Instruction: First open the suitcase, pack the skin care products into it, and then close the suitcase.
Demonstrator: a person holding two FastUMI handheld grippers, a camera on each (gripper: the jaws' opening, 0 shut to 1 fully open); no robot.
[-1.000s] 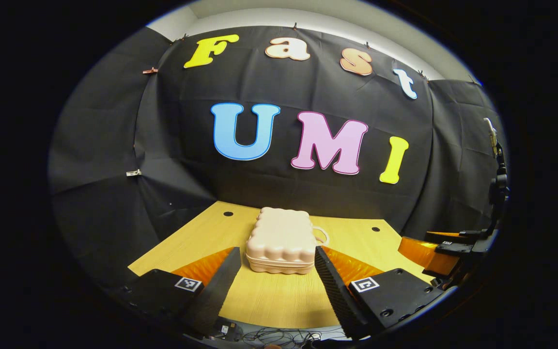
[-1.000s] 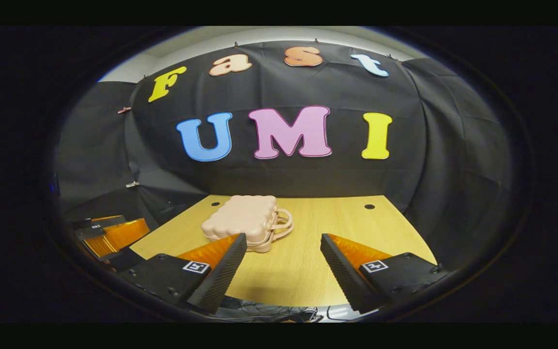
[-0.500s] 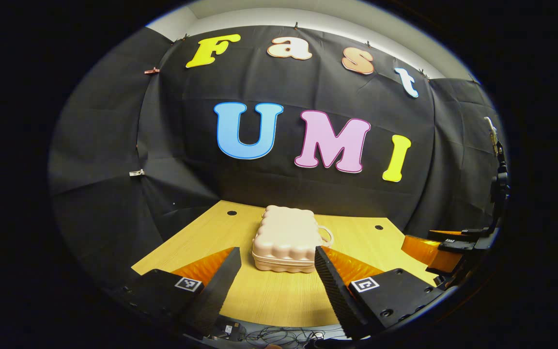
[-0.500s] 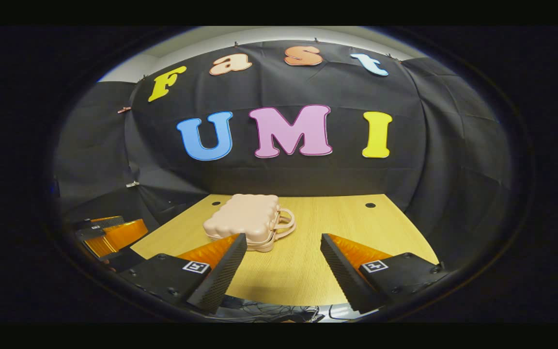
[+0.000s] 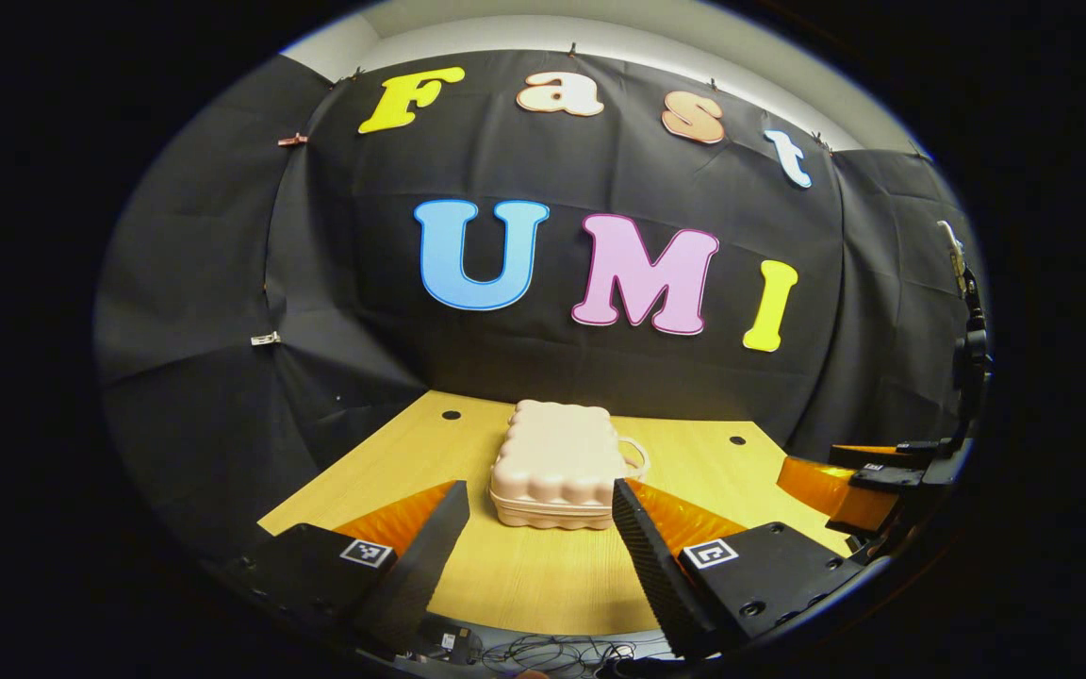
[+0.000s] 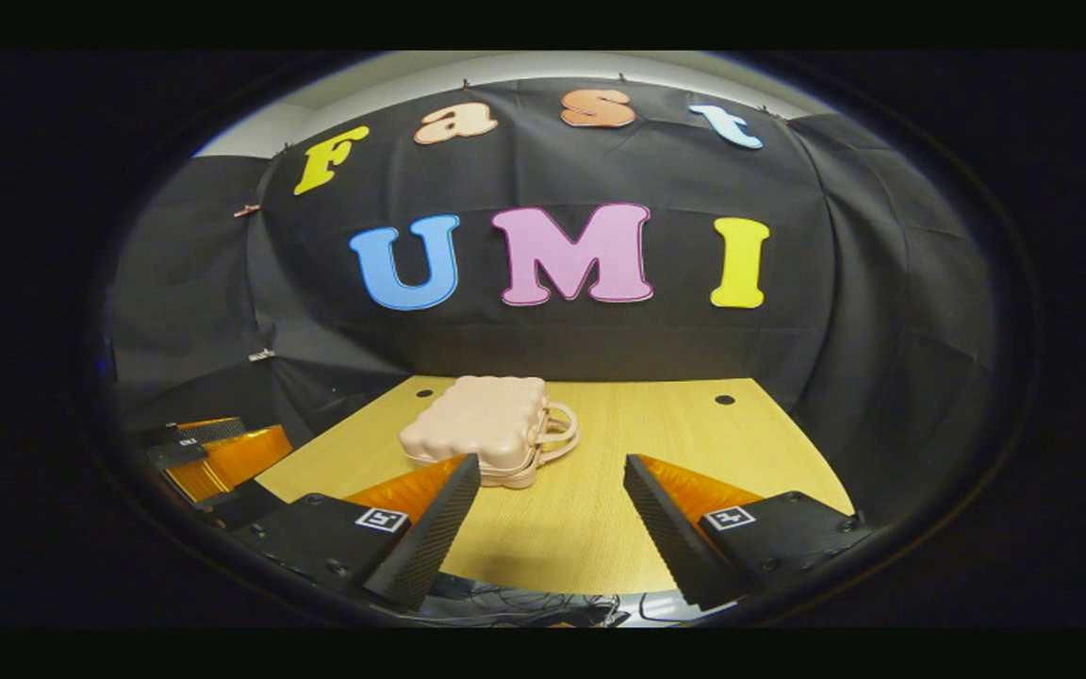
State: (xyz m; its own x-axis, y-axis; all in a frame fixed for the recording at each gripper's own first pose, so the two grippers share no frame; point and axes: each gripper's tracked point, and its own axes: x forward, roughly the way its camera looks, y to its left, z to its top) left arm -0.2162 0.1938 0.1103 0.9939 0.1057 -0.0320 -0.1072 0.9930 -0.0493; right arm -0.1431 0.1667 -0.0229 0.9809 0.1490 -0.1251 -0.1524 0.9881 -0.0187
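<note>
A closed pale-pink suitcase (image 5: 557, 462) lies flat near the wooden table's (image 5: 524, 575) far edge, handle to its right. The left gripper (image 5: 538, 528) and right gripper (image 6: 551, 509) hover over the near edge, fingers spread, holding nothing.

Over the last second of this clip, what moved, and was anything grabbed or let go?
Barely anything. The suitcase sits slightly further right in both views, so both cameras drifted a little. Nothing was grabbed or released: the left tool and right tool remain open and empty, short of the closed suitcase on the table.
</note>
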